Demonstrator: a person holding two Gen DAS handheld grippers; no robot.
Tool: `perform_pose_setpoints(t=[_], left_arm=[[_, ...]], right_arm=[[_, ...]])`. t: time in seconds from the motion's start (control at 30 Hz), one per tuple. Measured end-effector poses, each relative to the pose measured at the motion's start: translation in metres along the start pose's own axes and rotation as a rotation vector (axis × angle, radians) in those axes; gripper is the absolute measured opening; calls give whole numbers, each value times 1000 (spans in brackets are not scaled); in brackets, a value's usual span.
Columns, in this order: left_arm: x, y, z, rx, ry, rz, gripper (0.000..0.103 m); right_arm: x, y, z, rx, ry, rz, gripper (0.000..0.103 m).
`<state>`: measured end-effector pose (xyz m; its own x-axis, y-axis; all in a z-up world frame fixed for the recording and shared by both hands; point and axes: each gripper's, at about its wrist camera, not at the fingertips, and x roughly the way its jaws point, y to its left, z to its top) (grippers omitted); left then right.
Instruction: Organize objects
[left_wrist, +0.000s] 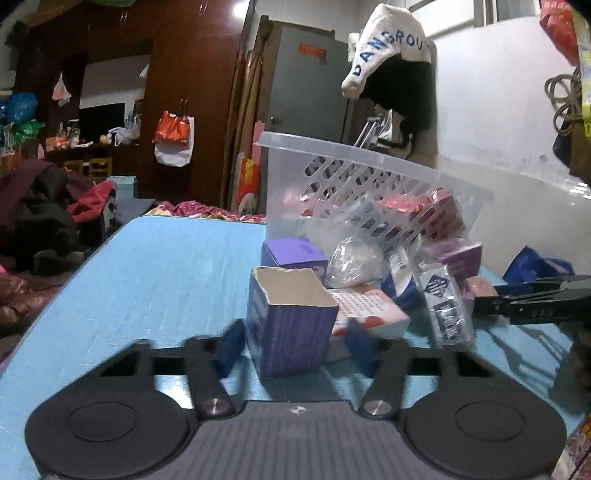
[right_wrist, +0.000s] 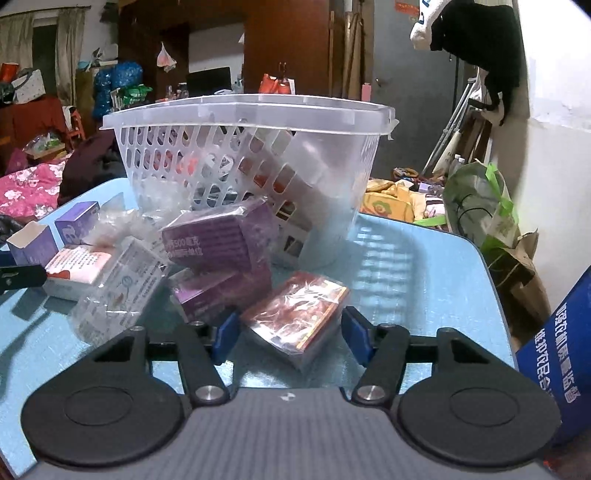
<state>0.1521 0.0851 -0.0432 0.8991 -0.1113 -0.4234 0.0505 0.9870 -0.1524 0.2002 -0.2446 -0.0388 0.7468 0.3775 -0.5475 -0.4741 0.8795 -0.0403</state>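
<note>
Sorting barely begun: left hand-held gripper (left_wrist: 293, 341) clenched on an open purple carton (left_wrist: 290, 323), right hand-held gripper (right_wrist: 290, 338) flanking a red packet (right_wrist: 297, 319), loose boxes below the basket (right_wrist: 247, 110) at twelve o'clock.

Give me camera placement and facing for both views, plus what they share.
Left wrist: on the left gripper, low over the blue table, facing the open purple box between its fingers; right gripper tip enters at right.
Right wrist: on the right gripper, facing the red wrapped box between its fingers; left gripper tip at left.
Shared: the basket, table, and box pile.
</note>
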Motion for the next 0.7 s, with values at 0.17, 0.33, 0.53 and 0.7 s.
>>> perform_pose_setpoints(t=[0.17,0.33,0.53,0.7], left_arm=[[-4,-9,-5,53,-35,59,49],[-7,-5,-7,21,-64,31,47],[-12,-4,-10,16,-89,15,47],[-15,-3,-13,18,-105,14,47]], right_arm=[[1,2,1,-6,-4,-12,60],[-10,3,0,-5,-68,-45,60],[-29,-6,-4,50,-189,-6,59],[-30,-3,-3,40,-208,-2,59]])
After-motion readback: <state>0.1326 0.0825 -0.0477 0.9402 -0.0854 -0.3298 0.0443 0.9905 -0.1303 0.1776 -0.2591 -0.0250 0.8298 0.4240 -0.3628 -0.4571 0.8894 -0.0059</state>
